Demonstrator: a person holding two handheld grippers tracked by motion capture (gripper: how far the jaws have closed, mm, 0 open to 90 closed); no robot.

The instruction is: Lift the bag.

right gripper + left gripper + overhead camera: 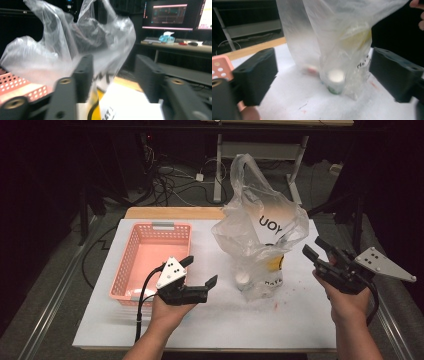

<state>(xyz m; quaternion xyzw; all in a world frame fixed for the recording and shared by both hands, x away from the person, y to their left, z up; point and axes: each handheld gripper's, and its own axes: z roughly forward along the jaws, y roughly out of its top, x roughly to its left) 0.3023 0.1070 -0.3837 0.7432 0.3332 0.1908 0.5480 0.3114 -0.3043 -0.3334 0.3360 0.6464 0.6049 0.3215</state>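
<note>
Plastic bag [257,227] stood pretty much in the middle of the white table [210,320], just right of the pink basket [150,260], and it was see-through, crinkly, puffed up tall with one handle loop poking up at the top. We could read black letters on something white inside it, and there was a yellow patch lower down on the right. Near the bottom sat a small container with a white cap [336,76], resting on the table surface inside the plastic.

We held the left gripper [201,271] just left of the bag, jaws spread wide with nothing between them, not touching the plastic. The right gripper [316,248] sat just off the bag's right edge, jaws parted too; in the right gripper view the film [75,45] hung right by one jaw, but we couldn't tell if it actually touched, and nothing looked pinched.

Stuff that was hard to make out: the lettering inside was partly folded away, so we only got scraps of it. The yellow thing was blurred by the plastic, so we couldn't say what it was. The small container's body was mostly lost behind wrinkles. The basket was cut off in both gripper views.
</note>
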